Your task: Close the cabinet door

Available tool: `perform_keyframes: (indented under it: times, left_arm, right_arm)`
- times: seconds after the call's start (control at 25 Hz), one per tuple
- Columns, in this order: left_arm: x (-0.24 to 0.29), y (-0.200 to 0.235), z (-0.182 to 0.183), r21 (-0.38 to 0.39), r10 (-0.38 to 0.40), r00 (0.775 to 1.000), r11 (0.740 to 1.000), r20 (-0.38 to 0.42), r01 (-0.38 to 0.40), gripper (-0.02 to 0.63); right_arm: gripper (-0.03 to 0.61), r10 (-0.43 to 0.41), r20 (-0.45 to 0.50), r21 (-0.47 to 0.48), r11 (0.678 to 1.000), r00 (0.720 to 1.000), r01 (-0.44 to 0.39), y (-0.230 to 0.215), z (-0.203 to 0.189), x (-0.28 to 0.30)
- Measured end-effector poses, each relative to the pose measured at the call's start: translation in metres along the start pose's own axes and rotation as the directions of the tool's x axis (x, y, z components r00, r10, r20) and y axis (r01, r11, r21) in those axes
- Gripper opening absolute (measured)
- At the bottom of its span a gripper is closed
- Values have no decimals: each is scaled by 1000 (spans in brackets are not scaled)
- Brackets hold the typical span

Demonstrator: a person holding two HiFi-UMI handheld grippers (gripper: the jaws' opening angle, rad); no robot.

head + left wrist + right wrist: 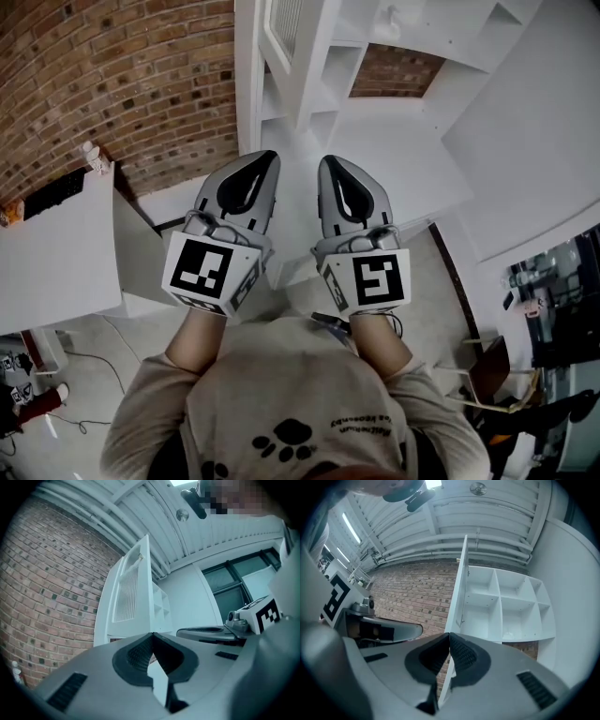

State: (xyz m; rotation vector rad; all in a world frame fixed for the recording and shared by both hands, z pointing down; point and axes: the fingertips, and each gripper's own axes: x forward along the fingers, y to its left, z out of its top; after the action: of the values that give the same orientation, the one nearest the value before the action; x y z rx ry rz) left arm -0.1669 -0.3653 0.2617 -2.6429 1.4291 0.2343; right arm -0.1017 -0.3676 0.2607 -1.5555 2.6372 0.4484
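The white cabinet (394,122) stands ahead with its open shelves (506,606) showing. Its louvred door (281,47) swings out toward me; the left gripper view shows the door's face (131,590) and the right gripper view its thin edge (460,588). Both grippers are held side by side, short of the cabinet and touching nothing. My left gripper (269,156) (152,634) has its tips together, with nothing between them. My right gripper (328,161) (449,634) is likewise shut and empty, with the door's edge straight beyond its tips.
A brick wall (122,84) runs along the left. A white table (56,253) with a dark object (52,195) stands at the near left. A chair (492,370) and clutter sit at the lower right. A white panel (534,141) leans at the right.
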Motion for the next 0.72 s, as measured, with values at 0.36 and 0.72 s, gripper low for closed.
perform_keyframes:
  times: [0.36,0.72]
  left_arm:
    - [25,9,36,35,-9,1000,999,30,8,9]
    - [38,13,75,34,-61,996,998,61,59,9]
  right_arm:
    - [11,15,55,-44,999,998,-13,-20,41,25]
    - [11,61,111,-66,996,992,-54,-28,82,49]
